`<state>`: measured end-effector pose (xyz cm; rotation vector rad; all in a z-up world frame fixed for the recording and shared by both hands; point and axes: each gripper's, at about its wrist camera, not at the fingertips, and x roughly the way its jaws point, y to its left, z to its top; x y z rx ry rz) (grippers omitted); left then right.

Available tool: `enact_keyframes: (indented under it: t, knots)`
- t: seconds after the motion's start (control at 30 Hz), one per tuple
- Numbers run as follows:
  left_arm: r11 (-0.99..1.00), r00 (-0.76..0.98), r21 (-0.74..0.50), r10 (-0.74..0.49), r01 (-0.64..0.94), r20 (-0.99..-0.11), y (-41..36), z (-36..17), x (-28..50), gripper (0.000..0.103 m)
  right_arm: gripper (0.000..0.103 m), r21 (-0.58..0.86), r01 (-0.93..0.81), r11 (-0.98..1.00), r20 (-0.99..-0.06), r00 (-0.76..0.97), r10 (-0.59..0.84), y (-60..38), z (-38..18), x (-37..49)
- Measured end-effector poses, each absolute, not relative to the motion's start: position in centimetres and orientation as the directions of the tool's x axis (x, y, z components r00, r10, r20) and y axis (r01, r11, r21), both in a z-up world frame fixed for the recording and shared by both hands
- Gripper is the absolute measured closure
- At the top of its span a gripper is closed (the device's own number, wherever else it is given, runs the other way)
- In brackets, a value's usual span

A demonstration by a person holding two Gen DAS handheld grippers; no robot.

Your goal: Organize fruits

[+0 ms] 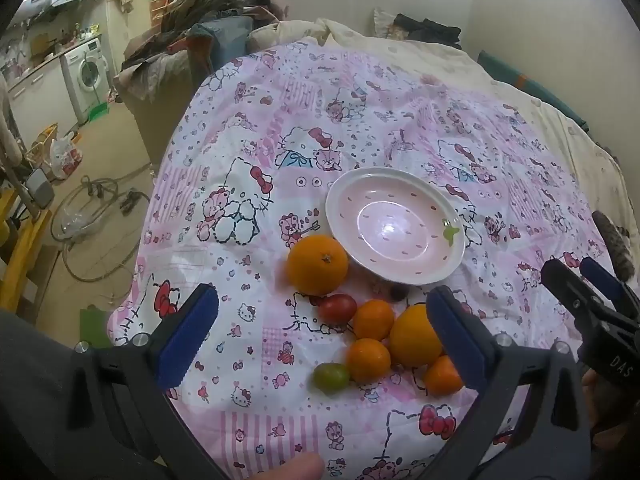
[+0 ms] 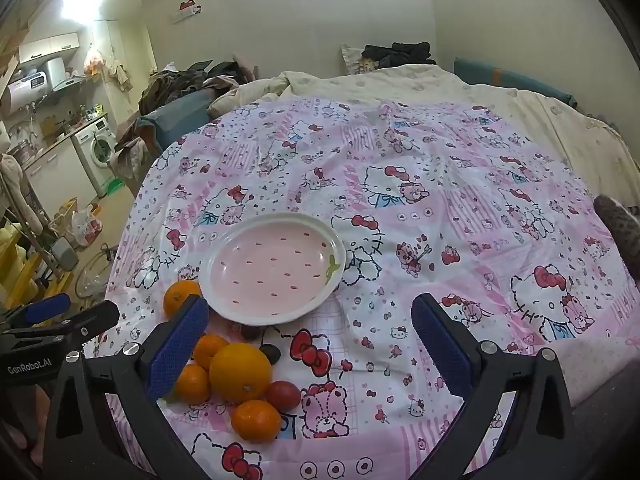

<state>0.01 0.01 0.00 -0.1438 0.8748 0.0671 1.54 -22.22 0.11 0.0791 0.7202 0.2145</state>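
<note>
A pink strawberry-print plate lies empty on the Hello Kitty bedcover. In front of it lie a large orange, a second large orange, several small mandarins, a red tomato and a green tomato. My left gripper is open and empty above the fruit. My right gripper is open and empty, just right of the fruit.
The bed's left edge drops to a floor with hoses and bags. A washing machine stands far left. Piled clothes and a cream duvet lie behind. A dark furry thing sits at the right.
</note>
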Motion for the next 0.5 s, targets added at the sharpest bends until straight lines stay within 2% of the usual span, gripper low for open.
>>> enact_keyframes:
  t: [0.5]
  knots:
    - [0.989,0.640,-0.089,0.008,-0.119,-0.768,-0.03,0.01,-0.03,0.000,0.000,0.145,-0.168,0.975,-0.644,0.732,0.222,-22.16,0.18,1.49]
